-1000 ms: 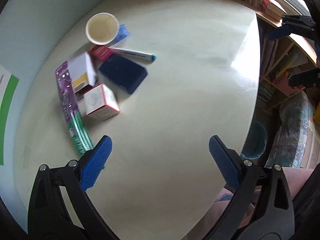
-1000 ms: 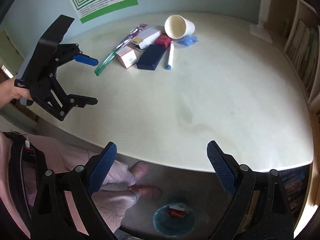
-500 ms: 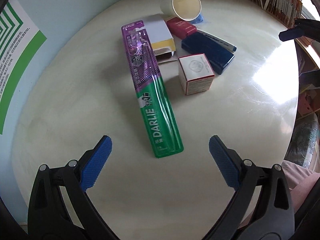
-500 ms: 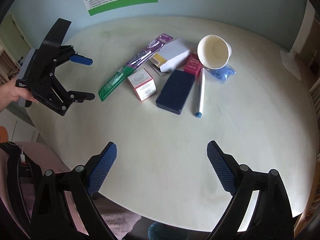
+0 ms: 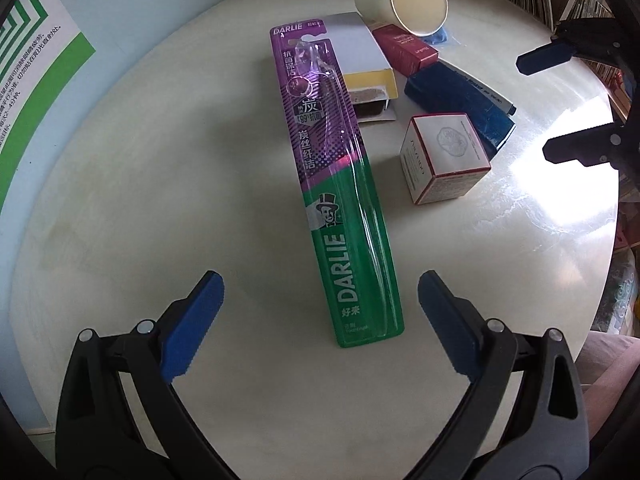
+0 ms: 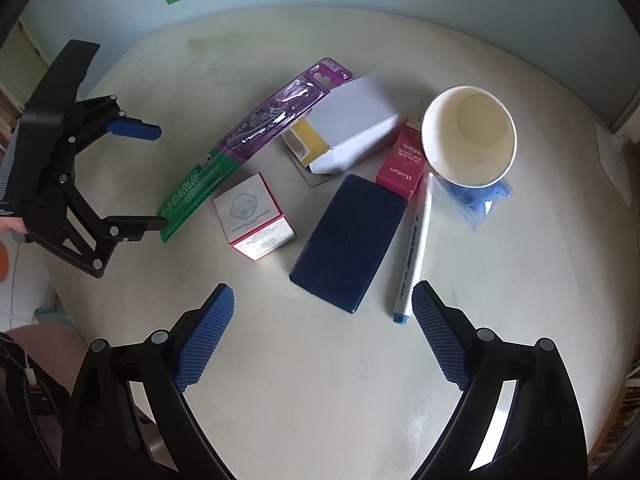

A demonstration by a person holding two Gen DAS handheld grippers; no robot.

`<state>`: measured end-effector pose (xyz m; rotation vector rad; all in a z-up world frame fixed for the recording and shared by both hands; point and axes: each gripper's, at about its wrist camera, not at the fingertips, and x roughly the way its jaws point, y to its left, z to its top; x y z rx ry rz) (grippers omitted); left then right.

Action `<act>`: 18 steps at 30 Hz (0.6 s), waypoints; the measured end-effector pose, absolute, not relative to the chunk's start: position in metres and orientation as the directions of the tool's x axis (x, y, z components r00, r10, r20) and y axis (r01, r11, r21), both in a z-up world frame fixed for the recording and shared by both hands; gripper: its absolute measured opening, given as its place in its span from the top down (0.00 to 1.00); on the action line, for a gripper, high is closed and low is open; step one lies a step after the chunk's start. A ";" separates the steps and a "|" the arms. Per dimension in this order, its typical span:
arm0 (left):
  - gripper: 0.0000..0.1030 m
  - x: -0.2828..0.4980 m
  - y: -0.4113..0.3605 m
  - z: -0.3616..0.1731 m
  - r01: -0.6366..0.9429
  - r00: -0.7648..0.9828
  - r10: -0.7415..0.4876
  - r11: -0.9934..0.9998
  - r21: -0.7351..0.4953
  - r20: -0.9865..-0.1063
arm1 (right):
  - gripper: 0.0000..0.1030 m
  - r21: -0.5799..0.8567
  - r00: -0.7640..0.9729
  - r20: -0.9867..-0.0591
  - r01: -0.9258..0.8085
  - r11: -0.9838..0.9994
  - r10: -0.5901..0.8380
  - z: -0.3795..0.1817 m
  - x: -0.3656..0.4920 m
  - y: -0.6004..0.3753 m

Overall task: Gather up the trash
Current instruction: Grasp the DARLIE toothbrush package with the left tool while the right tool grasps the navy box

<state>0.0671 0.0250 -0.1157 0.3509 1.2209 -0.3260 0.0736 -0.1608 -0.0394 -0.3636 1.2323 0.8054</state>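
Left gripper (image 5: 320, 304) wide, empty; toothbrush pack (image 5: 340, 200) dead ahead, long axis running away between jaws; right gripper (image 6: 324, 316) wide, farther

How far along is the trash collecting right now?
Nothing looks collected yet. The toothbrush package, paper cup, open white box and small square box all lie on the table. Both the left gripper and the right gripper are open and empty; the left lines up on the toothbrush package.

three boxes (image 6: 256, 216), one cup (image 6: 470, 136), one marker (image 6: 412, 256)
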 end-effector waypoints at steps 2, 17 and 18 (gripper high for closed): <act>0.08 0.075 0.025 -0.120 0.422 0.300 -0.061 0.904 0.075 -0.952 | 0.14 0.165 0.101 -0.937 -0.717 0.677 0.334 -0.046 0.079 -0.158; 0.19 0.123 0.030 -0.142 0.403 0.252 -0.093 0.915 0.017 -0.963 | 0.26 0.197 0.030 -0.952 -0.701 0.686 0.304 -0.086 0.097 -0.151; 0.23 0.129 0.028 -0.143 0.406 0.249 -0.096 0.914 0.014 -0.964 | 0.26 0.192 0.034 -0.953 -0.701 0.687 0.301 -0.086 0.098 -0.151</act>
